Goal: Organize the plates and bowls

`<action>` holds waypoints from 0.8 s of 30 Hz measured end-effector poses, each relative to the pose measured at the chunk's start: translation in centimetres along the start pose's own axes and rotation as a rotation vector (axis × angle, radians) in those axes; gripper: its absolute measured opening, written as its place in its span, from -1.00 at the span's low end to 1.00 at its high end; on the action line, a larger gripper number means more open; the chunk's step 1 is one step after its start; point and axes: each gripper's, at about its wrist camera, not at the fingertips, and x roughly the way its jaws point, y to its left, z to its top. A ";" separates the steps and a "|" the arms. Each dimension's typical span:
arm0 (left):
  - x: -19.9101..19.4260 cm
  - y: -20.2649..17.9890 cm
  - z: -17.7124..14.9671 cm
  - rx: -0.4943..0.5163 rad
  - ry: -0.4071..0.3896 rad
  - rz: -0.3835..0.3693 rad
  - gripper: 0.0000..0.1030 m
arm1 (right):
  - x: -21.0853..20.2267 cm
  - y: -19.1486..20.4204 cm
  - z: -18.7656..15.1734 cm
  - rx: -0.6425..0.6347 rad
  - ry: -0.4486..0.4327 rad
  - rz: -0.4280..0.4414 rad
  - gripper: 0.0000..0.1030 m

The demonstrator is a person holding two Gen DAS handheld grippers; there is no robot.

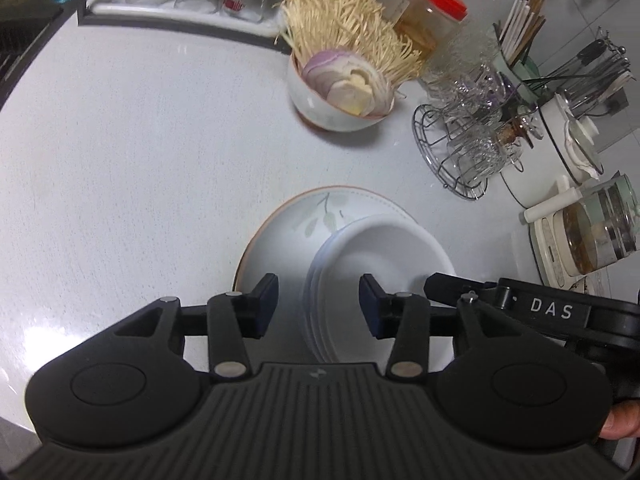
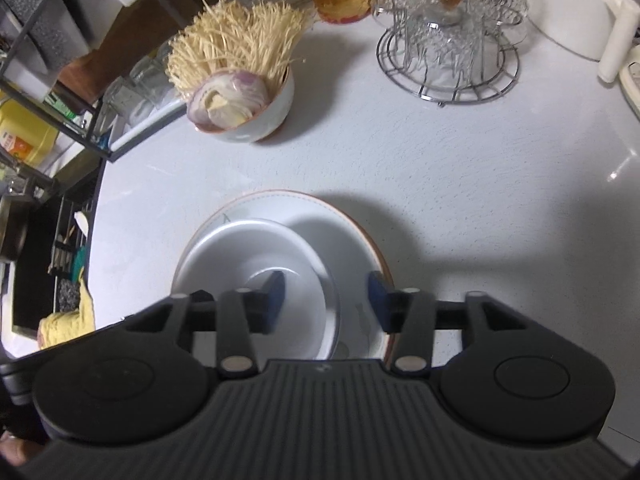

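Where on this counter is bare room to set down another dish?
The widest bare patch lies between the large plate, the food bowl and the black rack. Another lies between the plate and the wire glass holder. Around the holder, jar and kettle it's crowded.

A pale speckled worktop (image 1: 140,160) fills most of both views. Upper right in the left wrist view stand a red-lidded jar (image 1: 430,16), a wire rack of glass cups (image 1: 464,148), a holder of chopsticks (image 1: 520,44) and a white pot (image 1: 556,152); a glass kettle (image 1: 596,232) sits lower at the right edge. A black metal shelf frame (image 2: 60,60) occupies the right wrist view's upper left, with a yellow cloth (image 2: 70,320) lower left.
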 end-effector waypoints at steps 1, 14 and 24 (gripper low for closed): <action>-0.2 0.0 0.1 0.007 -0.006 0.000 -0.01 | -0.2 0.1 0.0 0.000 -0.006 -0.004 -0.04; -6.4 -2.8 0.0 0.105 -0.181 0.009 -0.01 | -6.3 0.6 -0.9 -0.045 -0.187 0.015 -0.04; -11.4 -5.6 -5.0 0.126 -0.264 0.039 -0.01 | -13.3 -0.4 -4.9 -0.132 -0.358 0.050 -0.04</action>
